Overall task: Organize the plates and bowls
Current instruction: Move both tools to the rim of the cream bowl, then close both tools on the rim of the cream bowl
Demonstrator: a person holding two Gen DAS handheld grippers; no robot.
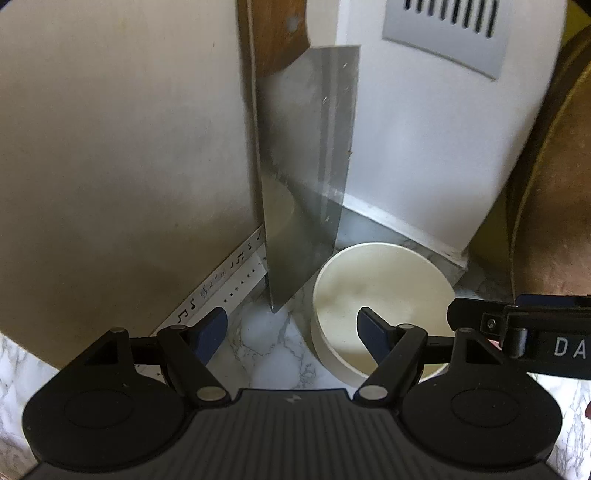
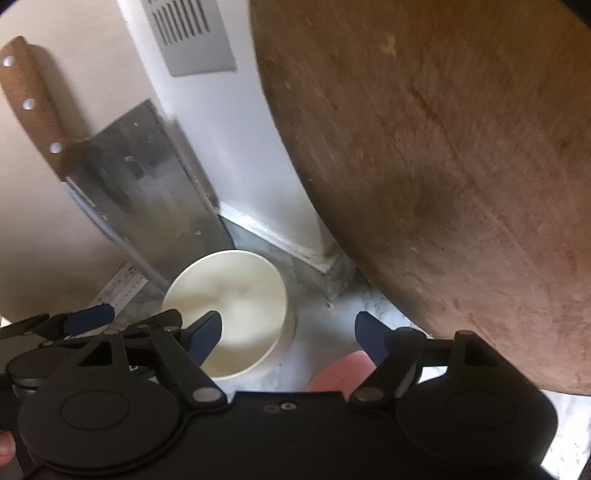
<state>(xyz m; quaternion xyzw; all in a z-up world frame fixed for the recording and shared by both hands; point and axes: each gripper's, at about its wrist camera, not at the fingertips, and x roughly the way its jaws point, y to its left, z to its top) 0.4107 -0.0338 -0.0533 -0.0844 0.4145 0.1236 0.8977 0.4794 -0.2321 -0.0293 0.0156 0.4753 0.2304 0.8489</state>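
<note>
A cream bowl (image 1: 384, 291) stands upright on the marble counter (image 1: 269, 354) in a corner. My left gripper (image 1: 291, 332) is open and straddles the bowl's left wall, with its right pad over the inside and its left pad outside. In the right wrist view the same bowl (image 2: 229, 306) has its right wall between the open jaws of my right gripper (image 2: 288, 338), whose left pad hangs over the inside. Neither gripper's pads press on the wall. A pink rounded object (image 2: 340, 373) shows under the right gripper; what it is I cannot tell.
A cleaver (image 1: 306, 166) with a wooden handle leans upright just left of the bowl. A large round wooden board (image 2: 461, 184) leans close on the right. Behind the bowl stands a white unit with a vent grille (image 1: 443, 33). A beige panel (image 1: 122, 147) fills the left.
</note>
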